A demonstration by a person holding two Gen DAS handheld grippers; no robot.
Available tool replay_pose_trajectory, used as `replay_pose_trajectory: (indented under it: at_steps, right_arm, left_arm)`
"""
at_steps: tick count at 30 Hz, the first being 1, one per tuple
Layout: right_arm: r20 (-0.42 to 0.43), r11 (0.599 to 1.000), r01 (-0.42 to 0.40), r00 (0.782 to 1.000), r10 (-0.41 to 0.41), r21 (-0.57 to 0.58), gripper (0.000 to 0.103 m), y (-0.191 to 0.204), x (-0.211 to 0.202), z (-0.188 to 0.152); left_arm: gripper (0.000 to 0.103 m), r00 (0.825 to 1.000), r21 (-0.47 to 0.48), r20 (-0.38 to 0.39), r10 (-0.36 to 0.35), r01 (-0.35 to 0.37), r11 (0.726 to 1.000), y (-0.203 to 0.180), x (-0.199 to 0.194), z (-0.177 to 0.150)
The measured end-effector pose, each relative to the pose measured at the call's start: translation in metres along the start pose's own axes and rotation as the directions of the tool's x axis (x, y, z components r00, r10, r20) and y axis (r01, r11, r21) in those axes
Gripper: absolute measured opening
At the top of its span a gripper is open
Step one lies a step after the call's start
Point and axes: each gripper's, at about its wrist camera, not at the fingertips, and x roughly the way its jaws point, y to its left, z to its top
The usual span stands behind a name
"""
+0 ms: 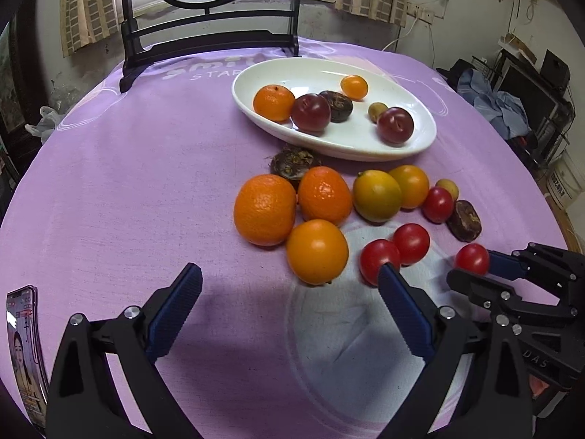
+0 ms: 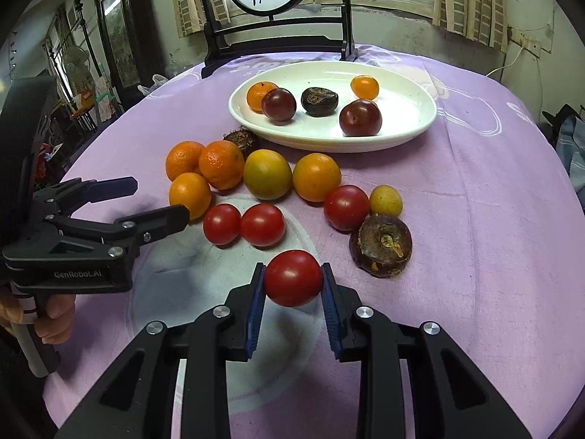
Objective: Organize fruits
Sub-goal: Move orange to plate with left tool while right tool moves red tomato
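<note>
Right hand-held gripper (image 2: 293,280) clamped; left hand-held gripper (image 1: 289,281) wide.

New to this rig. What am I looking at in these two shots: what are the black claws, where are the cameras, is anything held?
No robot: a person holds two hand-held grippers, each with a fisheye camera looking along its fingers. One picture is the left gripper's view, open over the purple cloth. The other is the right gripper's, shut on a red tomato. Oranges, more tomatoes and dark fruits lie loose; several fruits already sit in the white dish.
</note>
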Motion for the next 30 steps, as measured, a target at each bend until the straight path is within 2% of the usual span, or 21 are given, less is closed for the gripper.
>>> replay_pose_trajectory:
  at_steps: [3, 8, 14, 17, 19, 20, 23, 24, 27, 30]
  right_arm:
    - [0.011, 1.0, -0.004, 1.0, 0.004, 0.0, 0.03, -0.001, -0.004, 0.0]
    - [0.029, 1.0, -0.018, 0.999, 0.018, -0.012, 0.03, 0.0, -0.011, -0.001]
    - [0.031, 0.999, -0.041, 0.999, 0.042, -0.017, 0.03, -0.001, -0.015, 0.0]
    - [0.035, 0.999, -0.048, 0.998, 0.048, -0.019, 0.03, 0.0, -0.019, 0.0]
    - [0.04, 0.999, -0.05, 0.998, 0.051, -0.023, 0.03, 0.0, -0.02, 0.0]
    - [0.04, 0.998, -0.051, 0.998, 0.052, -0.024, 0.03, 0.0, -0.021, 0.0]
    - [0.039, 0.999, -0.049, 0.998, 0.05, -0.024, 0.03, -0.001, -0.02, 0.0]
    - [0.038, 0.999, -0.047, 0.998, 0.047, -0.023, 0.03, -0.001, -0.02, 0.0]
    - [0.043, 0.999, -0.041, 0.998, 0.042, -0.024, 0.03, -0.001, -0.021, 0.0]
    - [0.045, 0.999, -0.036, 0.998, 0.037, -0.024, 0.03, 0.0, -0.021, -0.001]
  left_arm:
    - [0.08, 1.0, 0.004, -0.03, -0.005, 0.005, 1.0, -0.001, 0.006, -0.001]
    - [0.071, 0.997, -0.033, -0.079, -0.014, 0.011, 0.999, 0.004, 0.011, -0.004]
    - [0.069, 0.994, 0.03, -0.092, 0.064, -0.061, 0.998, -0.011, 0.022, -0.002]
    - [0.068, 0.992, 0.028, -0.093, 0.08, -0.078, 0.997, -0.016, 0.025, 0.004]
    - [0.063, 0.991, 0.011, -0.097, 0.087, -0.087, 0.996, -0.018, 0.028, 0.009]
    - [0.055, 0.992, 0.006, -0.096, 0.087, -0.087, 0.996, -0.019, 0.029, 0.012]
    - [0.047, 0.992, -0.025, -0.091, 0.089, -0.092, 0.995, -0.018, 0.028, 0.016]
    - [0.037, 0.993, -0.018, -0.097, 0.066, -0.069, 0.997, -0.019, 0.027, 0.015]
    - [0.037, 0.991, 0.018, -0.086, 0.106, -0.104, 0.994, -0.023, 0.022, 0.007]
    - [0.037, 0.992, 0.027, -0.09, 0.089, -0.087, 0.996, -0.021, 0.013, 0.0]
